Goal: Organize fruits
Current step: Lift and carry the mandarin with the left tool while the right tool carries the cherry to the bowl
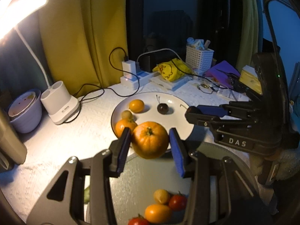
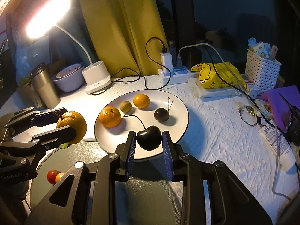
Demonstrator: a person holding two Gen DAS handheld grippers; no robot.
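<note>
A white bumpy cloth covers the table (image 2: 215, 131), and a bright lamp (image 2: 46, 16) shines from the left. A white plate (image 2: 180, 123) sits in the middle. Just in front of it is a dark round tray (image 1: 142, 174).

The left gripper (image 1: 150, 142) holds a big orange (image 1: 150, 140). It looks lifted, over the near edge of the plate and the far edge of the tray. One pad (image 1: 123, 146) touches it, but the other side shows a small gap, so the hold may be loose. The right gripper (image 2: 149, 140) is squeezed on a dark cherry (image 2: 149, 140) over the front of the plate.

On the plate lie two smaller oranges, a little green-yellow fruit and another cherry (image 2: 161, 114). The tray has small tomatoes (image 1: 177, 202) and a few small yellow and orange fruits.

I think each fruit is going to its own dish. It is good to squeeze the orange snugly first so it does not roll out. The cherry is soft, so a gentle squeeze is best. Each fruit should go low over a bare spot before letting go, not on top of other fruit.
</note>
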